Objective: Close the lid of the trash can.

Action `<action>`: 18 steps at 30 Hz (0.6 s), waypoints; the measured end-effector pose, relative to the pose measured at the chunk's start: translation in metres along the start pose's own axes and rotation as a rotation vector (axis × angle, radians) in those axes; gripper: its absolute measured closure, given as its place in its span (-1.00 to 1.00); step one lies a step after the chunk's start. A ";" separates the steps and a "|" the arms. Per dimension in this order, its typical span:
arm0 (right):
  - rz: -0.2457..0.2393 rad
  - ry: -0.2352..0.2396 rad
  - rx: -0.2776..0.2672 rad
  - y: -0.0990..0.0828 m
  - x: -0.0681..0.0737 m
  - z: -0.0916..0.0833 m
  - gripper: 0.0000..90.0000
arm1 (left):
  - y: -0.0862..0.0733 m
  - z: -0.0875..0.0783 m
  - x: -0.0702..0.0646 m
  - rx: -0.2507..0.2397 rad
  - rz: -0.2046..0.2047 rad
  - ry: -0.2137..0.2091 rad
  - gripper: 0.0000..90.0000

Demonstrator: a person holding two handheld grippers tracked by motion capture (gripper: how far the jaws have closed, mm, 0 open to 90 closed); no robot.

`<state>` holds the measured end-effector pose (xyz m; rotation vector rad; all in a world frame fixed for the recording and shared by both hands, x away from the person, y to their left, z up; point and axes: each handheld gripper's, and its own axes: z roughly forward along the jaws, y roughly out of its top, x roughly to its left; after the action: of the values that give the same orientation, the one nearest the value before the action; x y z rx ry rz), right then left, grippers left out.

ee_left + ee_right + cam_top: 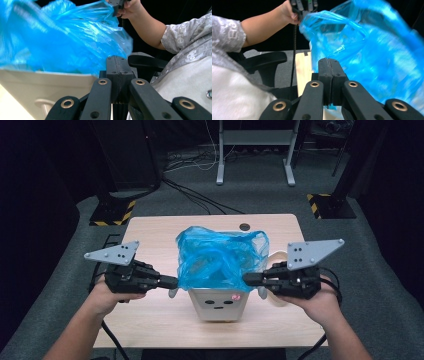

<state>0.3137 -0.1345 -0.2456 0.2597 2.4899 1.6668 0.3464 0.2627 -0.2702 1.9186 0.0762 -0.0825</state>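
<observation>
The tabletop (155, 227) is pale wood. At its near centre stands a small white bin (218, 304) with a face drawn on its front; no writing can be read. A blue plastic bag (220, 257) sits in the bin, billowing above the rim and hiding the inside. The left claw (172, 282) is closed tight on the bag's left edge. The right claw (247, 279) is closed tight on the right edge, a scrap of blue showing between the jaws in the right gripper view.
</observation>
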 end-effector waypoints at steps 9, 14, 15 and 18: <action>0.051 0.001 0.050 -0.037 0.006 0.004 0.99 | -0.021 0.006 0.007 -0.005 -0.048 -0.013 0.98; 0.073 -0.010 0.064 -0.051 0.004 0.006 0.99 | -0.032 0.007 0.010 -0.011 -0.071 -0.012 0.98; 0.079 -0.014 0.070 -0.053 0.004 0.007 1.00 | -0.033 0.007 0.011 -0.010 -0.074 -0.013 0.98; 0.090 -0.032 0.082 -0.060 0.002 0.008 1.00 | -0.036 0.009 0.012 -0.001 -0.073 -0.006 0.98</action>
<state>0.3098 -0.1493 -0.3037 0.4098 2.5619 1.5817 0.3544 0.2670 -0.3079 1.9148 0.1419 -0.1374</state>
